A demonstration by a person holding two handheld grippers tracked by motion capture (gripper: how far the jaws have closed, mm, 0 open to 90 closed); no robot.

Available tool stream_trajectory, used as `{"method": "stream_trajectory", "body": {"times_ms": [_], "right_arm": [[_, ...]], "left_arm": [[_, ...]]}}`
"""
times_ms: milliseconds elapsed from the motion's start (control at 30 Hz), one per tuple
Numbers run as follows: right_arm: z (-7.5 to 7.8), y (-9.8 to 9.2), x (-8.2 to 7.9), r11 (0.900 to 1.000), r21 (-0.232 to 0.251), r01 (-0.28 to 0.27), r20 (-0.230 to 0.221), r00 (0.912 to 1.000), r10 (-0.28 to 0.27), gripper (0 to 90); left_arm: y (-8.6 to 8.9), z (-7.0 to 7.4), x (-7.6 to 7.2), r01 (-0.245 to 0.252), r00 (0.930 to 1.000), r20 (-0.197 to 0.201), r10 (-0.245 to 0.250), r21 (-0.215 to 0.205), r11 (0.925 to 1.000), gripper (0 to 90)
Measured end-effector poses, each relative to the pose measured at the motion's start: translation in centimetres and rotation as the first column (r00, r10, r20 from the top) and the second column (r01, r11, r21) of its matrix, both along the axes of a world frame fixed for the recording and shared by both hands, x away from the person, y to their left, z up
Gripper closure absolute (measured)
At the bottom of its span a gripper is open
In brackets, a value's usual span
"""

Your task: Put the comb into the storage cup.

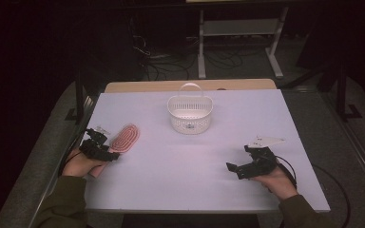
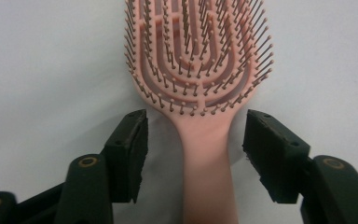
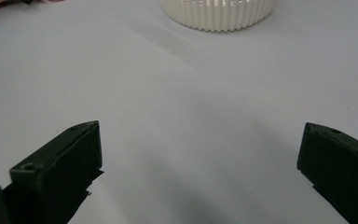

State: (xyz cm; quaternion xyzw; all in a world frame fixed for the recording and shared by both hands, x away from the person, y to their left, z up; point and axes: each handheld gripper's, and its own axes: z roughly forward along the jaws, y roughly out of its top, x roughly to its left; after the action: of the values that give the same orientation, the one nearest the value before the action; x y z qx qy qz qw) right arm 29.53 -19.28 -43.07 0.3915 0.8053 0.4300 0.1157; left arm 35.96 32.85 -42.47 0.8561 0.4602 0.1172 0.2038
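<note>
My left claw straddled the pink plastic bristled hairbrush's handle on the white counter, pads clear of it; my right claw stood wide, empty.

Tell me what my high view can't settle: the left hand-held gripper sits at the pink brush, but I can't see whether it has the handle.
Observer: Not yet. In the left gripper view the pink brush handle lies between the jaws of the left hand-held gripper, with bare table on both sides of it.
Operator: Give me how the brush lies.
Observer: Bristles up, head pointing away from the gripper, handle running back between the jaws.
Operator: Report the right hand-held gripper.
Observer: The right hand-held gripper has its jaws wide apart over bare table, nothing between them, aimed toward the white basket.
</note>
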Motion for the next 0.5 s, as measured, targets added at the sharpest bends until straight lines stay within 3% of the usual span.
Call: {"method": "stream_trajectory", "body": {"times_ms": [500], "right_arm": [[0.02,-0.05,0.02,1.0,0.002,0.003,0.0,1.0,-0.003,0.0]], "left_arm": [[0.01,0.05,0.09,-0.015,0.9997,-0.016,0.015,-0.005,0.9999,55.1]]}}
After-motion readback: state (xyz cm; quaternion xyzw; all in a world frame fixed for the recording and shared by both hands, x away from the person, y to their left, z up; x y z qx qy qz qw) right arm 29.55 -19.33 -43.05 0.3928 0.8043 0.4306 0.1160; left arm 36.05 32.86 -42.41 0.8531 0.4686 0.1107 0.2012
